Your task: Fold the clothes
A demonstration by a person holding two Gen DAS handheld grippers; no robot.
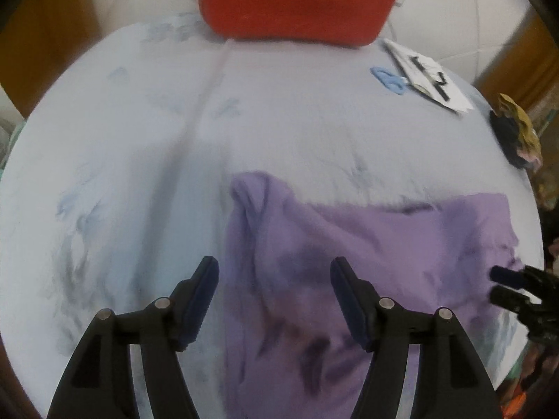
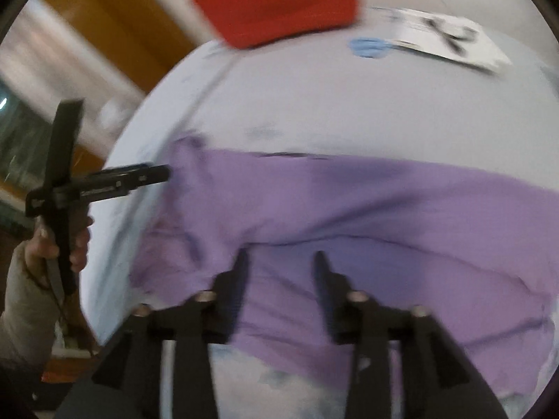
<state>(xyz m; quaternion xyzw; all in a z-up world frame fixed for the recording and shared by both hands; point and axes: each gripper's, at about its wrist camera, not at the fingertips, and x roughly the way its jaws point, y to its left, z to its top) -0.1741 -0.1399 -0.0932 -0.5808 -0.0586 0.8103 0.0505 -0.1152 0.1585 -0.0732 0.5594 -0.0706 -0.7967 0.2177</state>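
Purple garment [image 1: 367, 244] lay rumpled on the bed [image 1: 122, 139] beneath both sets of empty, parted jaws, left gripper [image 1: 274, 296] wider than right gripper [image 2: 281, 272], so a grab there risked pinching several layers, or the sheet.

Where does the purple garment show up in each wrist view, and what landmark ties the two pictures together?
Left wrist view: the purple garment fills the lower centre and right, under the open left gripper.
Right wrist view: it spans the middle band from left of centre to the right edge, beneath the open right gripper.
Shared landmark: the red cushion at the top of both.
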